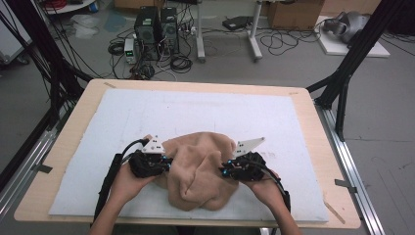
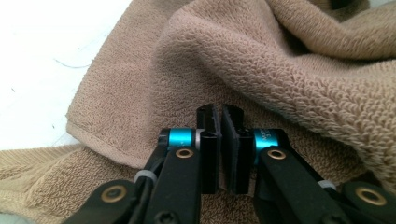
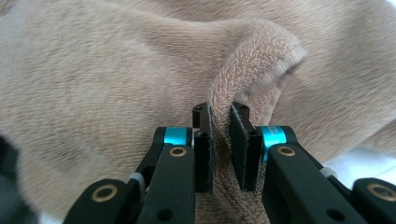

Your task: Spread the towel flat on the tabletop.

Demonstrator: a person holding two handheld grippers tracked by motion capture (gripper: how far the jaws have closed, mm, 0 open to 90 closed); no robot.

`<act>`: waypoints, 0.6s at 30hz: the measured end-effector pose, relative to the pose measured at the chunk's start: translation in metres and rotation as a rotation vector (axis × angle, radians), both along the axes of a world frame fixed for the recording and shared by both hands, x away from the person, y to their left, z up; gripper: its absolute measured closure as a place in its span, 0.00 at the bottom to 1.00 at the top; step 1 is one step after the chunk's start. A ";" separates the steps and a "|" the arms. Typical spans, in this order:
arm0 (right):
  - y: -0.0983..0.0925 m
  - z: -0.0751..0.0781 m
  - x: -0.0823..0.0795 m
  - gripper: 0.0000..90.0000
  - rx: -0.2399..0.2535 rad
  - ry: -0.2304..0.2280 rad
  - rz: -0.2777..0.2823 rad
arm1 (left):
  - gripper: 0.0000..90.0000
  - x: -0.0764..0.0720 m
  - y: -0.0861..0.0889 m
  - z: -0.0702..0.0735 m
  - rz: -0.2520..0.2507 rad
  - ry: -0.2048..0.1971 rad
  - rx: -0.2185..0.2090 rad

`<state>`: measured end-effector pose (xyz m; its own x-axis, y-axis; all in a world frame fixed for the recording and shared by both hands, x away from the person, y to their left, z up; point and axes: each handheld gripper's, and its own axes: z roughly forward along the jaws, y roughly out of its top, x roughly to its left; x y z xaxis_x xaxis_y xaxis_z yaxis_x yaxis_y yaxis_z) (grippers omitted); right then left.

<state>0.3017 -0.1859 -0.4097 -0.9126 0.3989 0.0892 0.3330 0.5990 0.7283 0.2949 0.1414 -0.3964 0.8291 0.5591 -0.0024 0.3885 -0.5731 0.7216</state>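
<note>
A tan terry towel (image 1: 198, 171) lies crumpled in a heap on the white mat (image 1: 195, 112), near the table's front edge. My left gripper (image 1: 169, 164) meets the heap's left side. In the left gripper view its jaws (image 2: 219, 116) stand almost together, leaving just a thin slit, pressed into the towel (image 2: 280, 60) beside a hemmed edge. My right gripper (image 1: 222, 171) is at the heap's right side. In the right gripper view it (image 3: 220, 112) is shut on a raised fold of the towel (image 3: 93, 84), and the ridge runs up between the pads.
The mat covers most of a wooden table (image 1: 73, 132). Black frame posts (image 1: 342, 83) stand at the table's corners. Beyond the far edge, computer cases (image 1: 156, 29) and cables lie on the floor.
</note>
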 end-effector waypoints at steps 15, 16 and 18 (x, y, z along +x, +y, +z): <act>-0.010 0.004 -0.050 0.91 -0.009 0.013 0.056 | 0.99 -0.014 0.025 0.003 0.030 -0.031 -0.016; -0.012 0.004 -0.050 0.91 -0.006 0.007 0.055 | 0.99 -0.014 0.025 0.003 0.030 -0.032 -0.020; -0.013 0.005 -0.050 0.90 -0.004 0.009 0.053 | 0.99 -0.013 0.025 0.004 0.029 -0.031 -0.035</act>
<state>0.2515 -0.1992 -0.4046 -0.9317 0.3503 0.0956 0.3070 0.6190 0.7229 0.2817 0.1665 -0.3925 0.8126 0.5828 0.0036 0.3813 -0.5363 0.7530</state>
